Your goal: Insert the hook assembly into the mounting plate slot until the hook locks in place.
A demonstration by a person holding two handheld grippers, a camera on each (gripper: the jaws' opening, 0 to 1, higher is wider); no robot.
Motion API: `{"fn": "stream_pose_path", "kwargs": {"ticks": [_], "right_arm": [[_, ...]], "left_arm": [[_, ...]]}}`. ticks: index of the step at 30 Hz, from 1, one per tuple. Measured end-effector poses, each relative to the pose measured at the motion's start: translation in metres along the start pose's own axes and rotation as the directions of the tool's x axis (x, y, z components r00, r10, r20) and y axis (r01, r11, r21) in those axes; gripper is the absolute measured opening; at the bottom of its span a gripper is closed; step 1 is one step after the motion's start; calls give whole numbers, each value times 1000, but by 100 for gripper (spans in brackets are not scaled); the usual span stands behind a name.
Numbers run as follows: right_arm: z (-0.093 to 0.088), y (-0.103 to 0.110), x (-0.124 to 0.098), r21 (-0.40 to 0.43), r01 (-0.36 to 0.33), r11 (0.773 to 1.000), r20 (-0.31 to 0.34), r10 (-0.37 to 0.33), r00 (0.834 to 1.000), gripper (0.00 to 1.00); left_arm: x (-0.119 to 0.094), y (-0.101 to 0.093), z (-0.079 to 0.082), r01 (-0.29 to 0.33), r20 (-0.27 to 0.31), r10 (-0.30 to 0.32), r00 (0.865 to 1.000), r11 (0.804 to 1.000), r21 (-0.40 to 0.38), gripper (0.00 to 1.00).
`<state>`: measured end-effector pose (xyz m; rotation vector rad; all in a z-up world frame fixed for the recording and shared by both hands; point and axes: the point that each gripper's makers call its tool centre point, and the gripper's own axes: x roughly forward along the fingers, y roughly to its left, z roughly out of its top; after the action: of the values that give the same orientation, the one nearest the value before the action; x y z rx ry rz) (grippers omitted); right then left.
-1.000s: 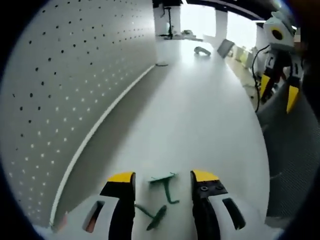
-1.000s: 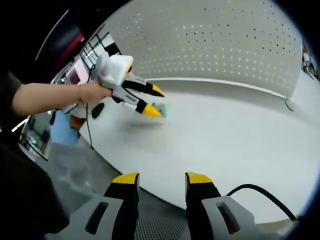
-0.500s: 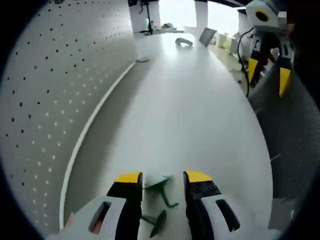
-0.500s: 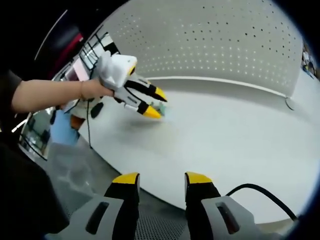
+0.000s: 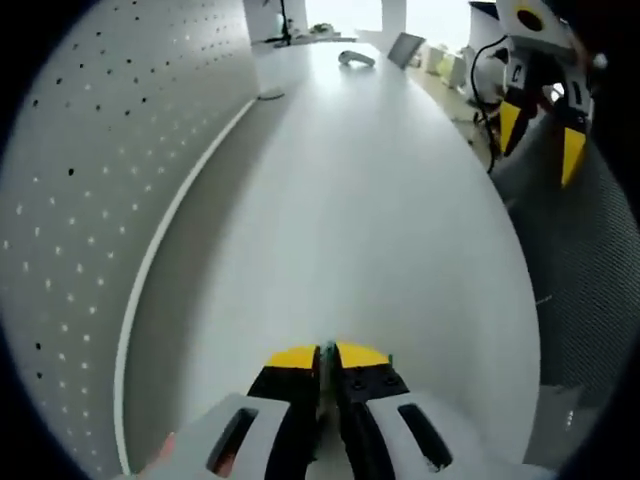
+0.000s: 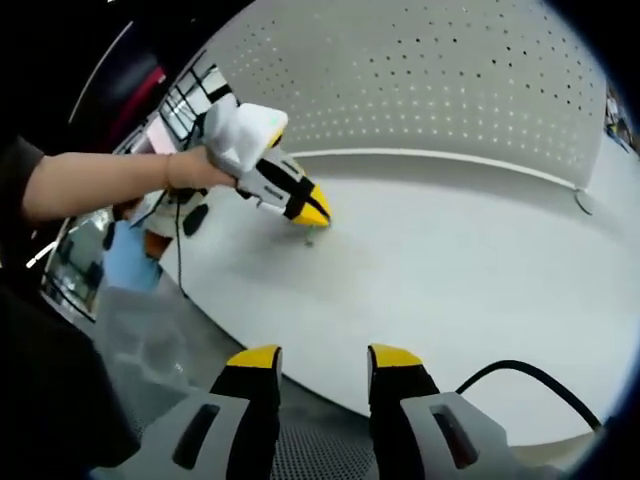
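On the white table [image 5: 380,200] backed by a pegboard [image 6: 440,90], the left gripper [image 5: 327,352] pinches the green hook [image 5: 326,350] at 6 o'clock (pickup step), the right gripper [image 6: 322,352] hangs spread, and next comes carrying it to the plate.

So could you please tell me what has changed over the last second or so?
The left gripper has closed: its jaws stood apart around the green hook on the white table and are now pinched onto it, with a green sliver showing between the tips. In the right gripper view the left gripper is shut too. The right gripper stayed open near the table edge, holding nothing, and the pegboard wall is unchanged.
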<state>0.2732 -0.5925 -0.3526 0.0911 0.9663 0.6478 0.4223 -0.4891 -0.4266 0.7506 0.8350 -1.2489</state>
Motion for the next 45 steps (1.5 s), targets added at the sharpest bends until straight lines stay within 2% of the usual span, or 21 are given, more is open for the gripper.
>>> {"fn": "stream_pose_path", "kwargs": {"ticks": [5, 9, 12, 18, 20, 25, 28, 30, 34, 38, 41, 45], "right_arm": [[1, 0, -1, 1, 1, 1000, 5, -1, 1000, 33], [2, -1, -1, -1, 3, 1000, 8, -3, 1000, 33], [3, -1, -2, -3, 5, 1000, 12, -5, 1000, 33], [6, 2, -4, -16, 4, 1000, 19, -4, 1000, 33], [8, 3, -5, -20, 3, 1000, 23, -3, 1000, 33], [13, 7, -7, -51, 3, 999, 35, -1, 999, 33], [17, 10, -9, -62, -1, 998, 43, 4, 999, 33], [19, 13, -10, -70, -6, 998, 49, 9, 999, 34], [21, 20, -9, -85, -25, 996, 51, 30, 998, 34], [25, 25, -10, -104, -35, 994, 61, 41, 997, 34], [27, 28, -11, -116, -40, 992, 66, 48, 997, 34], [28, 34, -12, -139, -53, 989, 67, 62, 996, 34]], "left_arm": [[-1, 1, 1, 4, 12, -3, 1000, 998, -68, 4], [-6, 5, 0, -24, 13, 25, 1000, 996, -82, 3], [-11, 7, 3, -29, 32, 34, 999, 991, -131, 3], [-17, 5, 8, -34, 50, 41, 998, 991, -131, 3], [-22, 4, 13, -29, 77, 41, 996, 987, -157, 3], [-34, 0, 19, -43, 98, 57, 994, 989, -139, 3], [-47, -8, 28, -14, 144, 37, 989, 987, -159, 3], [-54, -11, 29, -17, 143, 38, 989, 989, -149, 3], [-72, -16, 35, -37, 146, 55, 988, 992, -123, 3], [-93, -25, 51, -61, 193, 79, 978, 993, -101, 3], [-104, -35, 57, -75, 196, 87, 977, 995, -70, 3], [-117, -47, 62, -86, 198, 102, 975, 992, -87, 3]]}}
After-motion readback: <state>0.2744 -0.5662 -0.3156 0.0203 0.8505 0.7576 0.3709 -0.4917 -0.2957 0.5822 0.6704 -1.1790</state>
